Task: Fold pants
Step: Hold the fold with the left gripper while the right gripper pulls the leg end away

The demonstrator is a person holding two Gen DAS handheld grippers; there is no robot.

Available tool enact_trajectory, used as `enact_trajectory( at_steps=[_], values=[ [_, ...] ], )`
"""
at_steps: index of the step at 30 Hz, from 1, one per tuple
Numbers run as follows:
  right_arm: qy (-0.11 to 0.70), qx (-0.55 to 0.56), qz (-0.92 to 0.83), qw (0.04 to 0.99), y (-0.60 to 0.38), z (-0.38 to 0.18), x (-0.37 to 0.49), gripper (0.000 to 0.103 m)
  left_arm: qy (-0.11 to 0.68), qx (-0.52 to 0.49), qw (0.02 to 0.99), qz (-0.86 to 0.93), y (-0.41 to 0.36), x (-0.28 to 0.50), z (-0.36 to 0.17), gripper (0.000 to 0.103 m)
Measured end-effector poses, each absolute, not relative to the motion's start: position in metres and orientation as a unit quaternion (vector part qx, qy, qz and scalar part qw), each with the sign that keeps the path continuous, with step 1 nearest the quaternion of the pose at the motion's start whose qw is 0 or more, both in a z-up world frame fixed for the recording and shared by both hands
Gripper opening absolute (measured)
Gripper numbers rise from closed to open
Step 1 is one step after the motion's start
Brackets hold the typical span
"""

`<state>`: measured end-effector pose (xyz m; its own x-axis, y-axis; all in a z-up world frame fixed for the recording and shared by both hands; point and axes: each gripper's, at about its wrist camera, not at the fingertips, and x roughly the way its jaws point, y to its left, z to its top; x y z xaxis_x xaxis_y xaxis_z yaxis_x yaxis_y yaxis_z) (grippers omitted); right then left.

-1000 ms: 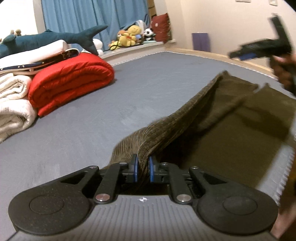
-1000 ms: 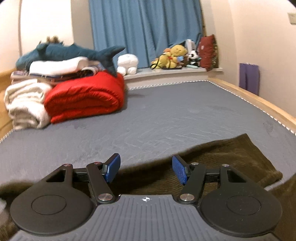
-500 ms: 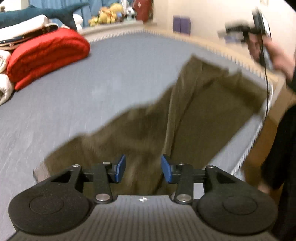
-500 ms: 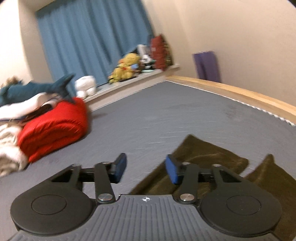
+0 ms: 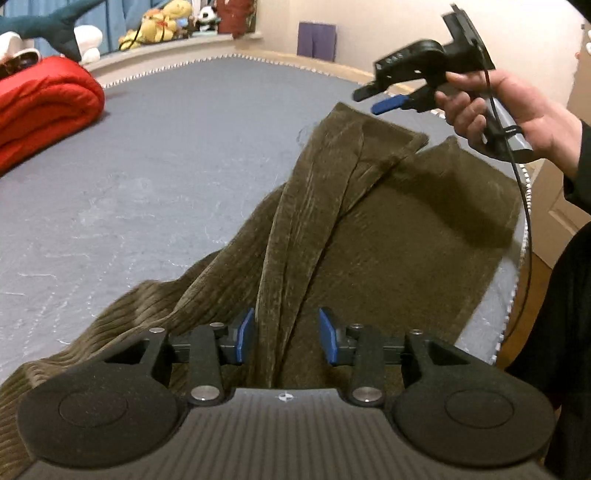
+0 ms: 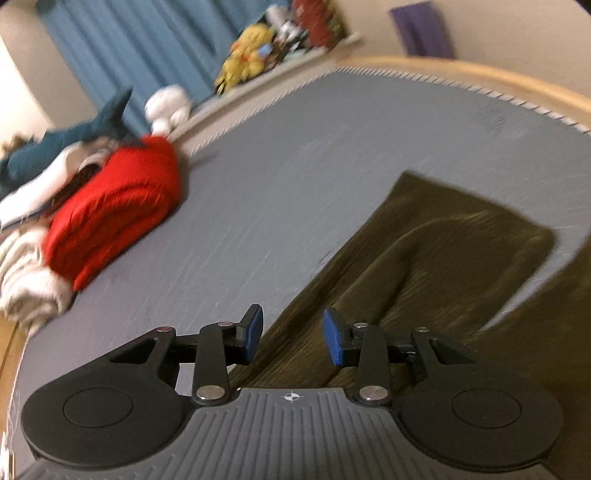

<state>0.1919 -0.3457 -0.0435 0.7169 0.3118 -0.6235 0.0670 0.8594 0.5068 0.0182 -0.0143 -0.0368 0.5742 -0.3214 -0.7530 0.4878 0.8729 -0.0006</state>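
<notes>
Lengthwise, olive pants (image 5: 388,236) run away from left tool (image 5: 286,334), closing, pads off ridge, right tool (image 6: 291,334) parted

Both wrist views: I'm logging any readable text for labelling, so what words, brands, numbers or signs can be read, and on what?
None readable.
Left claw body: a small round crosshair mark only, no letters.
Right claw body: the same mark.
Pants, red blanket, plush toys: no text visible.
</notes>
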Motion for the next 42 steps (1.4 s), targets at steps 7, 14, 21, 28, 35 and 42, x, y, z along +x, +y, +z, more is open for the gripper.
enact_trajectory(
  at_steps=[7, 14, 21, 28, 35, 42],
  values=[
    [0.426, 0.242, 0.054, 0.870, -0.300, -0.072, 0.237, 0.060, 0.431, 0.097, 0.870, -0.218, -0.011, 0.042, -0.051, 0.011],
    [0.456, 0.192, -0.008, 0.869, -0.282, -0.097, 0.265, 0.061, 0.415, 0.114, 0.863, -0.264, -0.019, 0.030, -0.040, 0.008],
    [0.440, 0.164, -0.010, 0.883, -0.293, -0.090, 0.253, 0.019, 0.405, 0.132, 0.856, -0.292, -0.022, 0.017, -0.038, 0.008],
    [0.412, 0.161, 0.000, 0.897, -0.330, -0.067, 0.216, 0.010, 0.398, 0.134, 0.863, -0.282, -0.027, 0.013, -0.038, 0.008],
    [0.384, 0.079, 0.048, 0.919, -0.367, -0.026, 0.139, 0.009, 0.389, 0.139, 0.862, -0.293, -0.026, -0.002, -0.035, 0.007],
    [0.454, 0.000, 0.162, 0.876, -0.408, -0.050, 0.056, 0.010, 0.417, 0.162, 0.843, -0.299, -0.030, -0.016, -0.040, 0.008]
  ],
)
